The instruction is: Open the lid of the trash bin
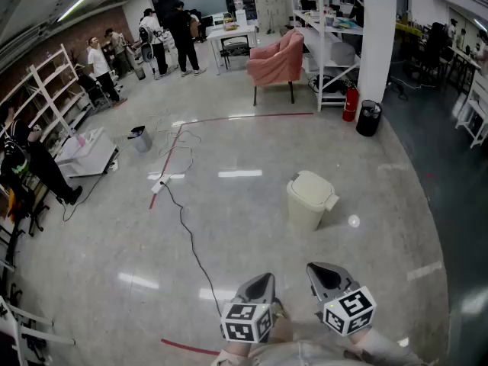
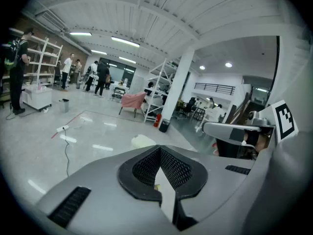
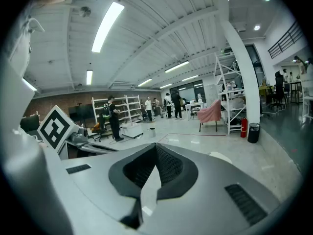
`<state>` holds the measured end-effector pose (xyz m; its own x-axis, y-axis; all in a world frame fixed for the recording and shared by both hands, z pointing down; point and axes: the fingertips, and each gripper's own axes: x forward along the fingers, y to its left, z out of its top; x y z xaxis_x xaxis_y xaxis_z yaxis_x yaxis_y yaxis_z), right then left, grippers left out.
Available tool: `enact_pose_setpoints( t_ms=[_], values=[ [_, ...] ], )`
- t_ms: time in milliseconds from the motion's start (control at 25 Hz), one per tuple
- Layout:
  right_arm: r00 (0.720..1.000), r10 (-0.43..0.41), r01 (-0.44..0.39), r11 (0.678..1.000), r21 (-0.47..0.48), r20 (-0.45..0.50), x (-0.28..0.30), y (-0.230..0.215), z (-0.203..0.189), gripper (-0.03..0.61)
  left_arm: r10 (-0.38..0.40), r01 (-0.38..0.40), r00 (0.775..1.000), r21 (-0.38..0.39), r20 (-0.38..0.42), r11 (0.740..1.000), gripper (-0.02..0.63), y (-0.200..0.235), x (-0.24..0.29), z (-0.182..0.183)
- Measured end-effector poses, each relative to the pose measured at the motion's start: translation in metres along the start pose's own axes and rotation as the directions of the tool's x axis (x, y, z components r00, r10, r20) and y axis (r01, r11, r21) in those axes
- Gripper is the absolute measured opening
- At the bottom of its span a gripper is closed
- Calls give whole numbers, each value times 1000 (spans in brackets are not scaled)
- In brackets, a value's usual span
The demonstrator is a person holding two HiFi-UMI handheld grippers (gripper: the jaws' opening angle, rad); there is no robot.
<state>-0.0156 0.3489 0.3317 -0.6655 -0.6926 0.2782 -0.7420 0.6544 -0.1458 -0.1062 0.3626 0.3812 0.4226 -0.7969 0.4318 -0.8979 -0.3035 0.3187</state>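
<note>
- Trash bin (image 1: 309, 208), head view: cream, standing alone on the glossy floor (image 1: 229, 280), ahead and a little right of the person. Its lid (image 1: 311, 185) is down. It is well apart from both tools, and nothing of the task is done yet.
- Head view: the left gripper (image 1: 266, 278) and right gripper (image 1: 315, 268) are held low, side by side, tips toward the bin.
- Risk: a power cable (image 1: 185, 227) snakes over the floor left of the line to the bin, so a drifting step could catch it.
- Risk: the bin looks light. On polished floor, a one-sided push at the lid would likely slide or tip it unless the other tool steadies the body.
- Only the head view shows a tab (image 1: 331, 202) jutting from the lid's right side. I cannot tell whether it is hinge or handle. Prying at the wrong edge would strain the lid.
- Left gripper view: the left gripper (image 2: 160, 151) has its jaws pressed together at the tips, with nothing between. Just the bin's top pokes above them, and the lid edge is not readable here.
- Right gripper view: the right gripper (image 3: 155, 148) also has its jaws together and empty. The bin is a pale sliver right of the jaws, off this tool's line.
- Risk: closed tongs cannot take a lid rim, so they would need parting before contact or they will just shove.
</note>
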Motion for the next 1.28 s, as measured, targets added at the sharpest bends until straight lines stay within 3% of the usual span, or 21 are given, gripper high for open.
enact_pose_setpoints(
  t_ms=[240, 400, 840, 1040, 1280],
  values=[
    [999, -37, 36, 998, 49, 15, -76, 32, -23, -3, -50, 50, 999, 21, -15, 999, 3, -75, -55, -30],
    [999, -30, 29, 998, 62, 12, -106, 44, -35, -3, -59, 58, 998, 63, 6, 996, 3, -101, -73, -37],
    [1000, -14, 14, 1000, 14, 18, -127, 58, -39, -3, -67, 66, 998, 96, 6, 993, 3, -118, -78, -44],
    [999, -21, 19, 998, 61, 38, -128, 48, -37, -3, -69, 69, 998, 93, -3, 993, 3, -117, -70, -41],
    [1000, -17, 17, 999, 44, 7, -99, 28, -32, -3, -78, 78, 997, 87, 0, 993, 3, -102, -40, -21]
  ],
)
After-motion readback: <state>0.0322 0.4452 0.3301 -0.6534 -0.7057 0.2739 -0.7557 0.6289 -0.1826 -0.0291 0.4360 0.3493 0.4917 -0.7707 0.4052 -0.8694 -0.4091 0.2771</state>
